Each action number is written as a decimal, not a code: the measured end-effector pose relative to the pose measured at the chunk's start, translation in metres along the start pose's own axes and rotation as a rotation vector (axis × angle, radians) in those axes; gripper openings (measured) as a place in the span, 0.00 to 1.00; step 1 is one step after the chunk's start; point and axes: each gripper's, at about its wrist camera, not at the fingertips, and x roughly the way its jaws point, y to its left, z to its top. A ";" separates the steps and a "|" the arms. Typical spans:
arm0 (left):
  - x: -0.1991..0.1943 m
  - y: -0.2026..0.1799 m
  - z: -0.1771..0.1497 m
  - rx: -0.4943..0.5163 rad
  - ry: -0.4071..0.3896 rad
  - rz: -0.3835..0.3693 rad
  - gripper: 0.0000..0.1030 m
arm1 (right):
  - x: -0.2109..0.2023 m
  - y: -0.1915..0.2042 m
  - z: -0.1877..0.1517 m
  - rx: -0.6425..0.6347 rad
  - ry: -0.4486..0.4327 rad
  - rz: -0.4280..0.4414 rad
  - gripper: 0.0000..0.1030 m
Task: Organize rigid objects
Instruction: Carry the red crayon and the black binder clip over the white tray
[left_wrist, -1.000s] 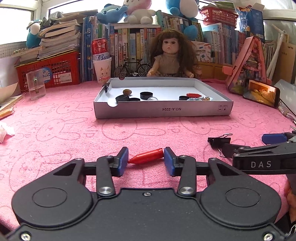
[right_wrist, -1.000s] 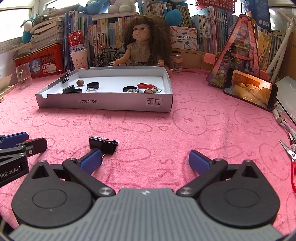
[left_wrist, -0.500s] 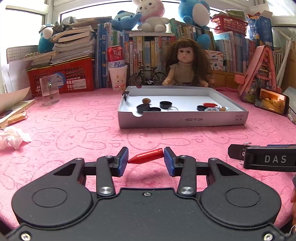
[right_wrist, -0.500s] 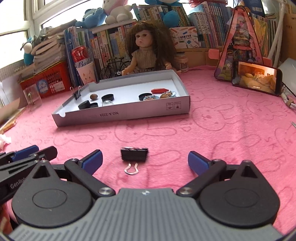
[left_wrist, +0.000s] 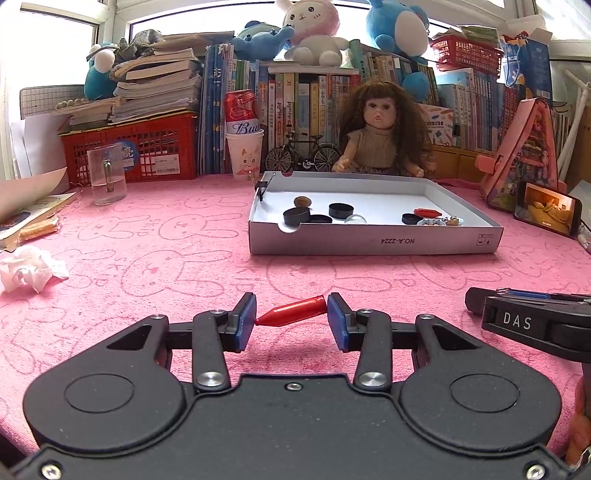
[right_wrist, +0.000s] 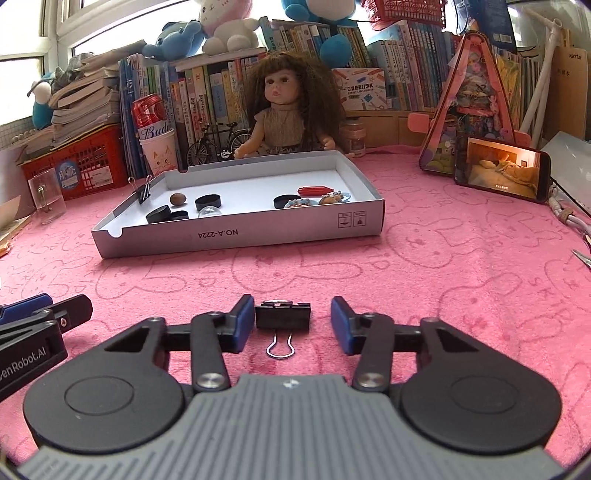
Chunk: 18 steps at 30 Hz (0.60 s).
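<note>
My left gripper (left_wrist: 291, 318) is shut on a red pointed plastic piece (left_wrist: 295, 314), held crosswise just above the pink cloth. A black binder clip (right_wrist: 283, 319) lies on the cloth between the blue pads of my right gripper (right_wrist: 292, 322). Those jaws are closing: the left pad is at the clip's edge and a gap remains at the right pad. Ahead stands the white box tray (left_wrist: 373, 243) (right_wrist: 236, 240), holding black caps, a nut, a red piece and small trinkets. A second binder clip (right_wrist: 142, 190) is clipped on its far left wall.
A doll (right_wrist: 282, 110), books, a red basket (left_wrist: 129, 151) and a can in a paper cup line the back. A glass cup (left_wrist: 106, 177) and crumpled tissue (left_wrist: 27, 267) lie left. A phone (right_wrist: 502, 170) and scissor tips (right_wrist: 581, 254) are at the right.
The right gripper moved over the binder clip and its jaws narrowed from wide open to close around it. The left gripper kept the red piece and shifted slightly left.
</note>
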 end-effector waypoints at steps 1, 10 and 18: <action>0.000 -0.002 0.000 0.002 0.001 -0.004 0.39 | 0.000 -0.001 0.000 0.003 -0.003 0.004 0.43; -0.001 -0.012 0.000 0.014 0.004 -0.027 0.39 | -0.005 0.001 -0.004 -0.043 -0.027 0.010 0.35; -0.001 -0.021 -0.003 0.059 0.004 -0.088 0.39 | -0.010 -0.007 -0.006 -0.059 -0.052 0.009 0.35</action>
